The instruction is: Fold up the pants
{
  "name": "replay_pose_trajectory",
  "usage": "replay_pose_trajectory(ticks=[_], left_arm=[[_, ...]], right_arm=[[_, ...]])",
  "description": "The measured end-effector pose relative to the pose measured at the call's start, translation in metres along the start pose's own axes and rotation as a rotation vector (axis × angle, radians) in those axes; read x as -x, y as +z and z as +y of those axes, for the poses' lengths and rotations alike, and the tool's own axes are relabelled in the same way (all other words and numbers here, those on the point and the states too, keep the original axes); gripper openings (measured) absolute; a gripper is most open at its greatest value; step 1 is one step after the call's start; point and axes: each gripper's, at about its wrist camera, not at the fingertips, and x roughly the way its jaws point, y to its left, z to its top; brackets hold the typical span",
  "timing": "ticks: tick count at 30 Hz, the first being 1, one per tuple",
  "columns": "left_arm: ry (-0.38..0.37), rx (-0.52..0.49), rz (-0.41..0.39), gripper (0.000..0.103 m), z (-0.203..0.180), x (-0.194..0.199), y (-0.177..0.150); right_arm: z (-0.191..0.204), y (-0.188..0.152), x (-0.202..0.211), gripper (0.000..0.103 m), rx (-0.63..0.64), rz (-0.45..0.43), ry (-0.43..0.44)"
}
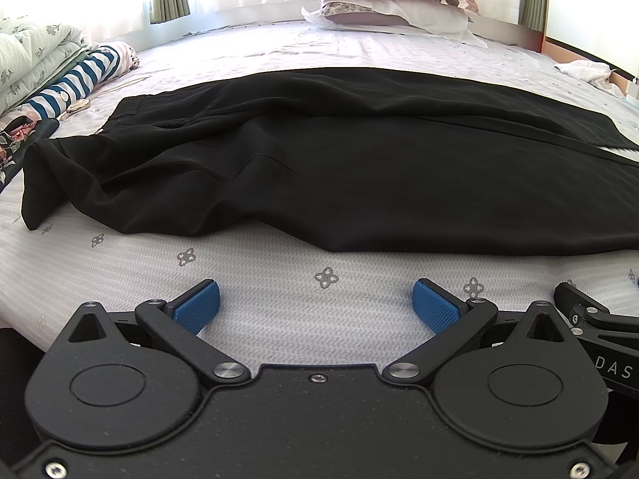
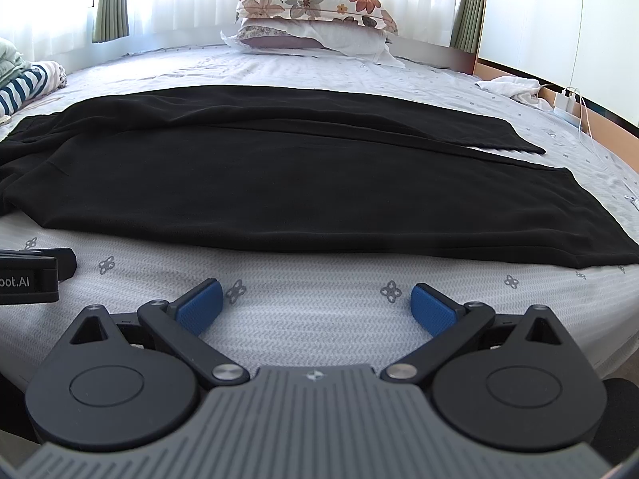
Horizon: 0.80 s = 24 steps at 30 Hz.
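Observation:
Black pants (image 1: 319, 159) lie spread across the bed, waistband at the left and legs running right; they also show in the right wrist view (image 2: 299, 183), where the two leg ends lie at the right, one behind the other. My left gripper (image 1: 317, 303) is open and empty, low over the sheet just short of the pants' near edge. My right gripper (image 2: 317, 303) is open and empty, also just in front of the near edge, to the right of the left one. Both have blue pads (image 1: 199, 305).
The bed (image 1: 279, 279) has a white patterned sheet. Stacked pillows (image 1: 391, 0) lie at the far side. Folded bedding and striped clothes (image 1: 80, 76) lie at the left. A white cloth (image 2: 511, 86) and a charger with cable (image 2: 567, 99) sit at the far right edge.

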Motion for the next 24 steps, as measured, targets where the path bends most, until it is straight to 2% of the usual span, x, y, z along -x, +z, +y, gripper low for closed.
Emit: replay_pose_trajectory(ticks=[5,9,11,15,17,21,24], left_arm=[[-0.010,-0.004,-0.004,0.103,0.000,0.001,0.002],[-0.075,-0.002,0.029,0.103,0.019,0.005,0.009],[-0.042,0.037,0.030,0.103,0.039,0.007,0.014],[0.150,0.199,-0.019,0.103,0.096,0.005,0.024],[0.205,0.309,-0.016,0.103,0.130,0.000,0.029],[0.203,0.573,-0.015,0.103,0.198,-0.011,0.030],[0.176,0.676,-0.050,0.103,0.229,-0.016,0.034]], right_arm=[[0.001,-0.001,-0.001,0.103,0.001,-0.002,0.001],[-0.003,0.002,0.005,0.103,0.002,-0.010,0.017],[-0.006,0.003,0.005,0.103,0.007,-0.016,0.031],[-0.007,0.005,0.003,0.103,0.010,-0.020,0.041],[-0.005,0.003,0.003,0.103,0.014,-0.023,0.035],[-0.003,0.002,0.002,0.103,0.012,-0.029,0.022],[0.000,0.000,0.002,0.103,0.012,-0.034,0.009]])
